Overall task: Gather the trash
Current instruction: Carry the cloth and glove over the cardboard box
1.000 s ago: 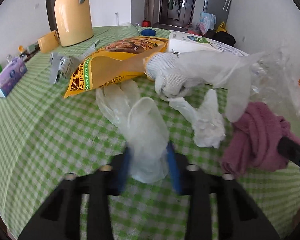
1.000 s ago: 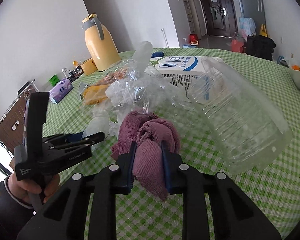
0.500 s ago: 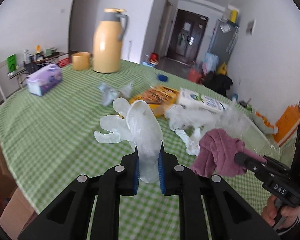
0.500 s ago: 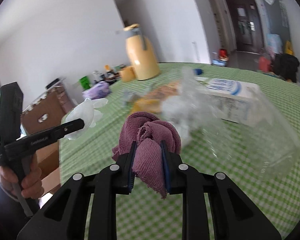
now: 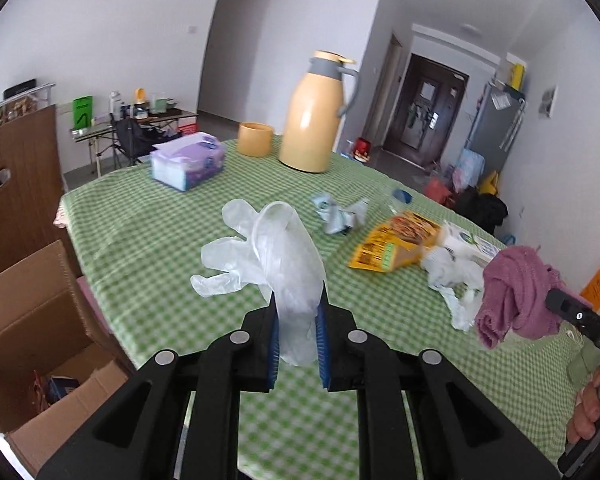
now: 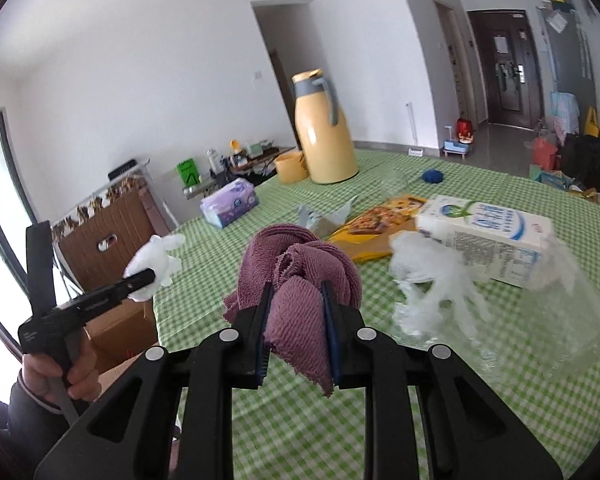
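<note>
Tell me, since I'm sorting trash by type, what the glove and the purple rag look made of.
Glove: thin translucent plastic or vinyl, semi-glossy; it crumples limply and lets light through. Purple rag: woven terry-like cloth, matte, with ribbed texture and a frayed edge.

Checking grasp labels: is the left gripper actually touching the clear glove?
Touching. In the left wrist view the left gripper has its blue jaws pressed on both sides of the clear glove, which is lifted off the green checked table.
</note>
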Motion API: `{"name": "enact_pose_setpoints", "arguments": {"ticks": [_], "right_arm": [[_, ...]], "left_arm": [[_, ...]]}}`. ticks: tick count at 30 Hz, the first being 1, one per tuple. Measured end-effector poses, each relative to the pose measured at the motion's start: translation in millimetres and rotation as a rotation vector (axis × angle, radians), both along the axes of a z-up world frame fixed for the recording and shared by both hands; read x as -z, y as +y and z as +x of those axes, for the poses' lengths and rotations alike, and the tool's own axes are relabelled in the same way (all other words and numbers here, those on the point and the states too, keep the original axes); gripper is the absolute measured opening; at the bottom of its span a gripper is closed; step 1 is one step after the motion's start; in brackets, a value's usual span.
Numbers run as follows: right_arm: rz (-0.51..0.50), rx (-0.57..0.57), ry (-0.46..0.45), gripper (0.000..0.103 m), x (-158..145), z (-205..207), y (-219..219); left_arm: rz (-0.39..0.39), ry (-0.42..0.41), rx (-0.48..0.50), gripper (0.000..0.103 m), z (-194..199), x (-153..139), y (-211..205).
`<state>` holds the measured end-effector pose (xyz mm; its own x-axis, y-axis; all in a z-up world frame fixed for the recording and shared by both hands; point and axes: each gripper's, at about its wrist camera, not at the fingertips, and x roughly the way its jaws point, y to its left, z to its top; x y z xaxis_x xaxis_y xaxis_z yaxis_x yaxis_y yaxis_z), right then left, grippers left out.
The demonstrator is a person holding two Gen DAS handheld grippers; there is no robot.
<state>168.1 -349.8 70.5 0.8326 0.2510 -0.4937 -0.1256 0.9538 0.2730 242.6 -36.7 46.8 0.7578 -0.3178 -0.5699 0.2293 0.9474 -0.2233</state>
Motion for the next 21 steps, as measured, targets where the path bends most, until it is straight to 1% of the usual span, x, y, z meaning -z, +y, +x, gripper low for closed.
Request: {"name": "enact_pose_setpoints", "arguments": {"ticks": [4,10,13,16,19,21], "right_arm": [[-0.023,-0.048,0.024,0.023,3,22,34],[-0.054,-0.186,0.055,0.023,10,66,113],[-0.061,-0.271,0.080,0.023,17,90,164],[-0.064,-0.379,0.114,0.023,30,113,224],[-0.068,-0.481,0.143,0.023,42,127,282],[-0.074,-0.537,0.156,0.023,47,132,313]], "left_arm": [[-0.026,0.015,-0.062,0.012,2,6,41],[-0.049,0.044,-0.196,0.012,1,24,122],[-0.055,0.068,-0.290,0.012,-4,34,172],[-0.056,0.093,-0.378,0.012,-11,44,220],[-0.053,0.108,-0.461,0.012,-25,54,263],[-0.063,0.134,-0.529,0.012,-37,65,299]]}}
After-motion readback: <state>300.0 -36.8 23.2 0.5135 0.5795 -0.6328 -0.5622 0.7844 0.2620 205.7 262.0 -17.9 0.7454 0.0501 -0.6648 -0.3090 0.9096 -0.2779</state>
